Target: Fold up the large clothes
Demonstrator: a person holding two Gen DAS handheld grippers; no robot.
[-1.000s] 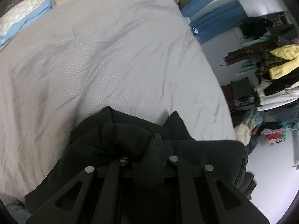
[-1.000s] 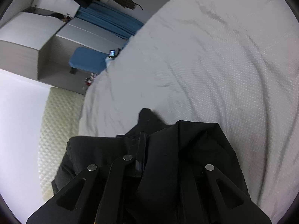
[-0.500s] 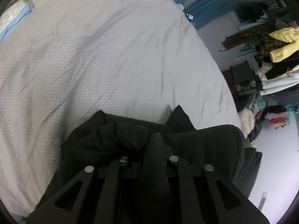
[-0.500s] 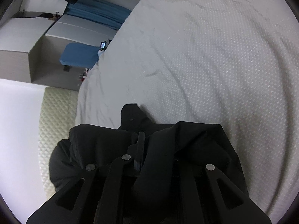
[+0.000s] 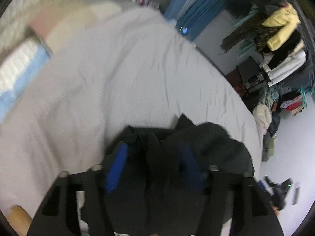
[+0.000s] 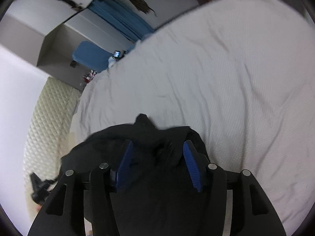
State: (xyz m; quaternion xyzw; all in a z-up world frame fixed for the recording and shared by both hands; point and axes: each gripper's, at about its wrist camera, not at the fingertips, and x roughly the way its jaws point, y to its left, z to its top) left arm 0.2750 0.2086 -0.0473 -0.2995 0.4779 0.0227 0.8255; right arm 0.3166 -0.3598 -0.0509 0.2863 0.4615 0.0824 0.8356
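A black garment (image 5: 206,143) lies bunched at the near edge of a bed with a light grey cover (image 5: 128,74). In the left wrist view my left gripper (image 5: 153,151) is open, its blue pads (image 5: 116,167) spread apart with black cloth lying loose between them. In the right wrist view the same garment (image 6: 122,135) sits under my right gripper (image 6: 158,147), which is also open, its blue pads (image 6: 192,165) wide apart over the cloth. Both views are blurred by motion.
A rack and pile of clothes (image 5: 279,45) stands to the right of the bed. A blue curtain (image 5: 198,13) and a blue bench (image 6: 90,57) are beyond it. A quilted cream headboard (image 6: 49,114) and pillows (image 5: 19,66) border the bed.
Both grippers were shut on the black garment and are now open, blue pads showing. The garment has dropped onto the bed edge and both cameras have pulled back and tilted.
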